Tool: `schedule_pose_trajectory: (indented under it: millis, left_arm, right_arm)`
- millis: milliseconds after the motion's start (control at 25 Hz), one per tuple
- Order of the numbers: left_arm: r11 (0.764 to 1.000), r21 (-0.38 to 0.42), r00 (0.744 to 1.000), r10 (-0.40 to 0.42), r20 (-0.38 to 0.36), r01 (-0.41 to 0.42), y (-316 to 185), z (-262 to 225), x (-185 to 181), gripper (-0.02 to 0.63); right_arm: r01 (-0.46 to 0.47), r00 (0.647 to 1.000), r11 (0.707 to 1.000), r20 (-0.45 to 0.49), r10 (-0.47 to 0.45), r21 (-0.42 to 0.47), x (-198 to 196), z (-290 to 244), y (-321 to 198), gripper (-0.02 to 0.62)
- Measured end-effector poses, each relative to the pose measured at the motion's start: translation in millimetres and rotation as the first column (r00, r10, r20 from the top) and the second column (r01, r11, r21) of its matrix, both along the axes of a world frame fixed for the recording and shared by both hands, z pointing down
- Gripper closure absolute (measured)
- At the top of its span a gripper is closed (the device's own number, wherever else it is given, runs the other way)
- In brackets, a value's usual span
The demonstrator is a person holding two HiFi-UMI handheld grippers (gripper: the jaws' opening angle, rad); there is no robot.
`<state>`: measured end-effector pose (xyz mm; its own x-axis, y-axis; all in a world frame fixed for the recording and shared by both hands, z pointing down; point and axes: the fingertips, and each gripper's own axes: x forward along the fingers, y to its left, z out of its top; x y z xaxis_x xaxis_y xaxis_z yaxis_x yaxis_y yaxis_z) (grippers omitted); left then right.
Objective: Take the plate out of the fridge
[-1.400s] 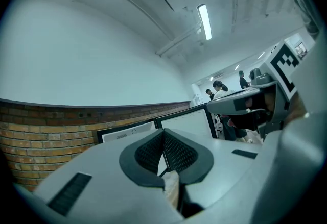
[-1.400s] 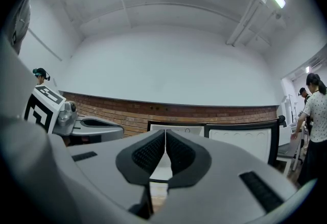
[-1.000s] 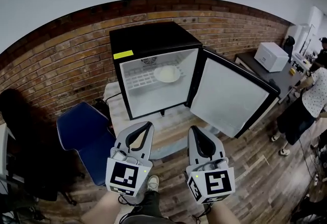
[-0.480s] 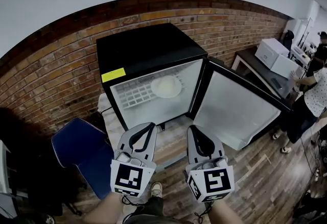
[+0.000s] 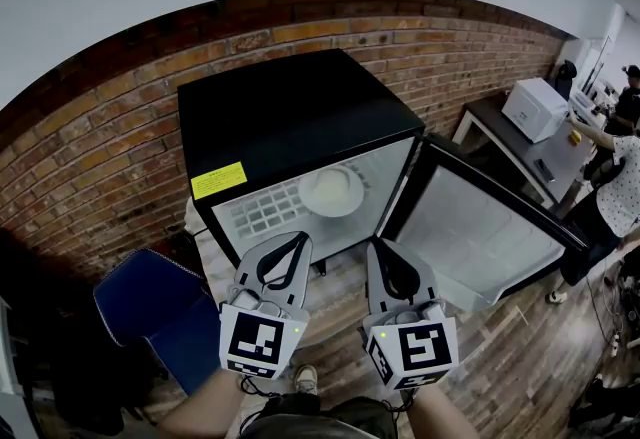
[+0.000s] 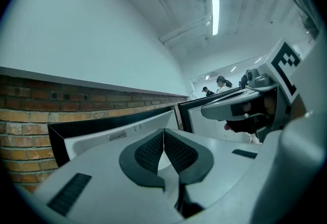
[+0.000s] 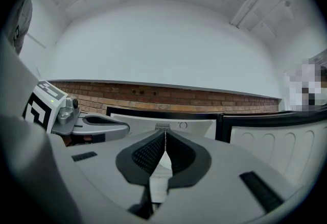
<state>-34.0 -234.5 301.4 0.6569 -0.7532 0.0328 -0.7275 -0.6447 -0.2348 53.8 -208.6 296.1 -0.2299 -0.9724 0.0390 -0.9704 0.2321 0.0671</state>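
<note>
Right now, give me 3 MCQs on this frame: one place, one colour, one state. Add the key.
1. Where is the plate?
A. on the shelf inside the fridge
B. on top of the fridge
C. on the floor

2. What colour is the sticker on the fridge's front edge?
A. red
B. yellow
C. green

3. How does the door stand?
A. shut
B. open, swung out to the right
C. taken off

Key:
1 A: the plate lies on the white wire shelf inside the fridge.
2 B: the sticker at the upper left corner of the opening is yellow.
3 B: the door's white inner face shows, and it hangs from the fridge's right side.
</note>
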Motion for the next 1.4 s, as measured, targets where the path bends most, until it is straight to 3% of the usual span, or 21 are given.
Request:
schedule_pose_trajectory:
  millis: [880, 1160, 1240, 1320, 1400]
  left_arm:
    - [0.991, -0.027, 0.992, -0.128, 0.026, 0.128, -51, 20, 23, 0.588]
    - [0.989, -0.035, 0.989, -0.143, 0.034, 0.144, -67, 27, 25, 0.588]
    - [0.988, -0.041, 0.988, -0.147, 0.038, 0.149, -72, 32, 25, 0.588]
    - [0.987, -0.048, 0.987, -0.153, 0.043, 0.155, -78, 37, 24, 0.588]
    - [0.985, -0.058, 0.986, -0.158, 0.047, 0.160, -83, 43, 23, 0.588]
  right_arm:
    - [0.079, 0.994, 0.996, 0.079, -0.075, -0.045, 29, 20, -69, 0.565]
    - [0.112, 0.983, 0.993, 0.150, -0.108, -0.022, 30, 16, -89, 0.560]
    - [0.123, 0.972, 0.992, 0.206, -0.114, -0.032, 32, 19, -97, 0.535]
    - [0.136, 0.958, 0.989, 0.261, -0.118, -0.053, 33, 26, -105, 0.466]
    - [0.139, 0.947, 0.988, 0.301, -0.111, -0.074, 34, 34, -114, 0.453]
